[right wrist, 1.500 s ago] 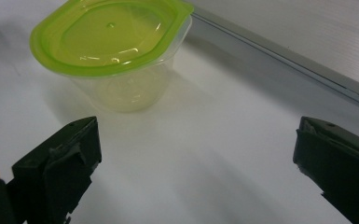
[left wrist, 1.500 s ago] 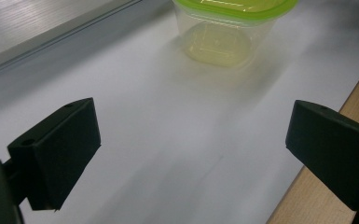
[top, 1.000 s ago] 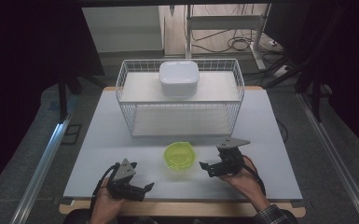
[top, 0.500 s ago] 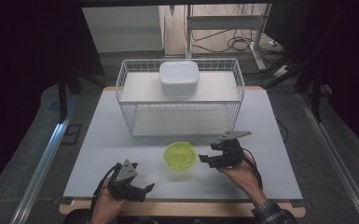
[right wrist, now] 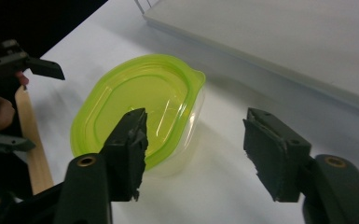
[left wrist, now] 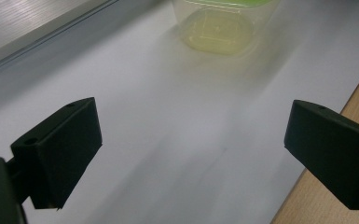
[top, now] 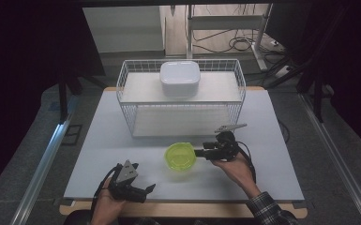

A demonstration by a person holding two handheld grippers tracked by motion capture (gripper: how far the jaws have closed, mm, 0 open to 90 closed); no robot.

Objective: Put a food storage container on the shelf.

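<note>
Now the small clear plastic container with a lime-green lid (top: 181, 156) is approached on the white worktop (top: 98, 154) by the right claw (top: 199, 152), whose jaws have just been closing but are not yet pressed on it. The left claw (top: 149, 188) is released, well apart. Next, the rim must be taken between the jaws.

We see a white wire basket (top: 180, 101) standing on the far half of the table (top: 98, 140), its long side facing us. Across its top lies a pale shelf board (top: 220, 87), and on that board sits a white lidded box (top: 179, 78) with rounded corners, near the middle. Beyond the table we make out a metal rack (top: 225, 23) and loose cables (top: 241, 44) on the floor.
</note>
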